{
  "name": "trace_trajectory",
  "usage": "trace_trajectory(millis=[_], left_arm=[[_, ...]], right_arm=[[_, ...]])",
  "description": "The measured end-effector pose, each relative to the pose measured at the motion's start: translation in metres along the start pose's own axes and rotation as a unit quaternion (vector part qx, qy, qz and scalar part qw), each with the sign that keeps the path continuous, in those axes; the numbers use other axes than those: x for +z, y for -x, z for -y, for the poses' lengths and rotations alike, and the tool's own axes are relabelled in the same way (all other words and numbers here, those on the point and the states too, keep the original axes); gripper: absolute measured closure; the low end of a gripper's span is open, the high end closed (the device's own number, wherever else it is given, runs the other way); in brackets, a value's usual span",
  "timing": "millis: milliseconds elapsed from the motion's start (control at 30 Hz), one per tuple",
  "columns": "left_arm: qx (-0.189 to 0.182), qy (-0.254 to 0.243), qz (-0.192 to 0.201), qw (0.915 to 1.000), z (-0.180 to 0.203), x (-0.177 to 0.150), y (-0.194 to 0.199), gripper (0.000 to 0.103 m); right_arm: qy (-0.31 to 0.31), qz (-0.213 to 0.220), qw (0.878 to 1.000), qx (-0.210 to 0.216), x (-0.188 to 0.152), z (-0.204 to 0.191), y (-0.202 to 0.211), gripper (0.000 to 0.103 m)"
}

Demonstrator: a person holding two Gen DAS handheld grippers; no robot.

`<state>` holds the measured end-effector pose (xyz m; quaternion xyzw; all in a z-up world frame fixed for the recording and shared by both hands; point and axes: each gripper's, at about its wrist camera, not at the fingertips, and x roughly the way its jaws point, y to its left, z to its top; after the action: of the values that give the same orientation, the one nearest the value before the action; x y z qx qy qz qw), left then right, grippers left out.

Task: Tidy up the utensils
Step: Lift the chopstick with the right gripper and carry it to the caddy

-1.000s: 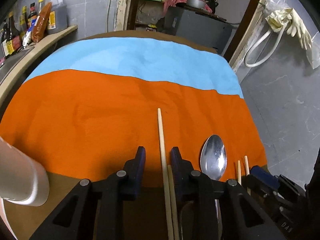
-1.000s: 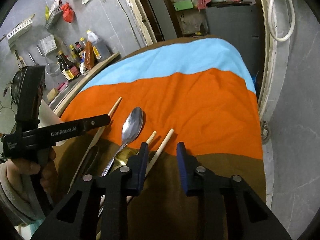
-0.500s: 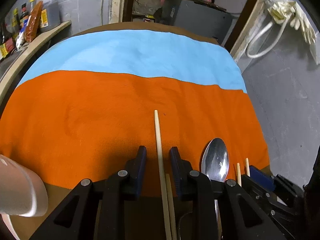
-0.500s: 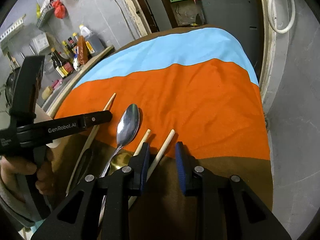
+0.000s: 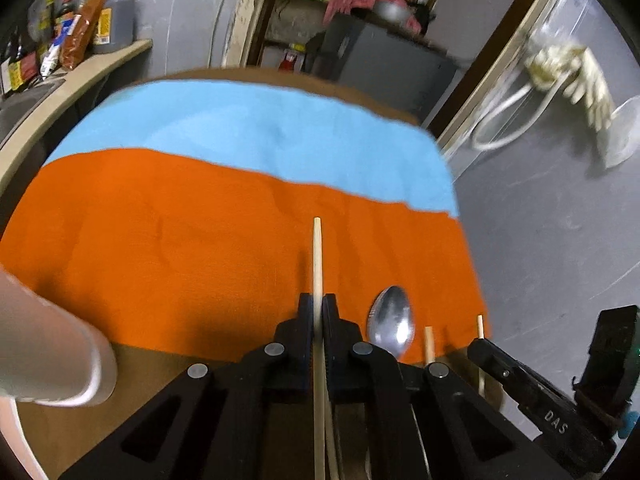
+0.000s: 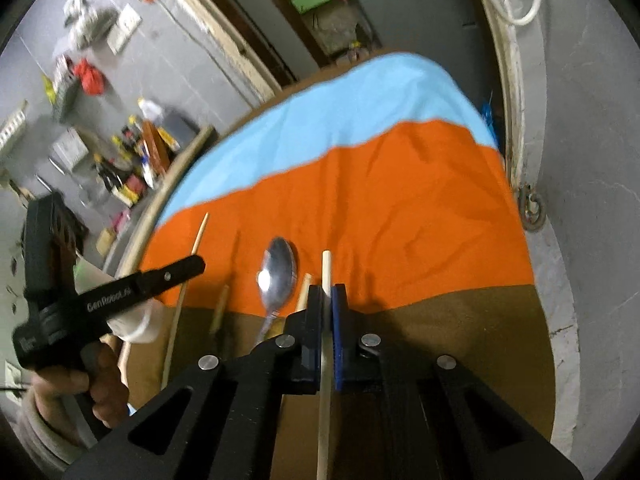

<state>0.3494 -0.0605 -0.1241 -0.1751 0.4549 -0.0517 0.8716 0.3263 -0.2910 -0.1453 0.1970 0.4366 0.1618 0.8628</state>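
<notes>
My left gripper [image 5: 318, 308] is closing tight on a wooden chopstick [image 5: 317, 256], which sticks out ahead over the orange cloth [image 5: 160, 248] and is lifted off it. A second chopstick [image 5: 333, 440] lies under the fingers. My right gripper [image 6: 327, 294] is likewise closing tight on another chopstick [image 6: 327, 268], its pads pressing on the stick. Between the two lie a metal spoon [image 6: 278, 272] and a loose chopstick [image 6: 304, 294]. The left gripper [image 6: 192, 266] shows at the left of the right wrist view, with a hand on its handle.
A white cup [image 5: 60, 356] stands at the near left on the brown tabletop [image 6: 460, 340]. A light blue cloth [image 5: 260, 132] covers the far half. A shelf of bottles [image 5: 72, 24] runs along the left wall. The table's right edge drops to grey floor [image 5: 560, 240].
Both grippers have gone from open around a chopstick to shut on it. The left one has risen with its chopstick; the right has rolled so its stick now points straight ahead.
</notes>
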Motion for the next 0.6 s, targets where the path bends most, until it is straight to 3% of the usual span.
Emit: trace_trajectory(millis=[300, 600], left_arm=[[-0.036, -0.005, 0.072, 0.9967, -0.008, -0.008, 0.068, 0.098], [-0.058, -0.009, 0.141, 0.9883, -0.035, 0.009, 0.139, 0.098]], right_arm=[[0.028, 0.078, 0.996, 0.031, 0.006, -0.04, 0.051, 0.099], [0.082, 0.148, 0.98, 0.1, 0.014, -0.121, 0.076, 0.099]])
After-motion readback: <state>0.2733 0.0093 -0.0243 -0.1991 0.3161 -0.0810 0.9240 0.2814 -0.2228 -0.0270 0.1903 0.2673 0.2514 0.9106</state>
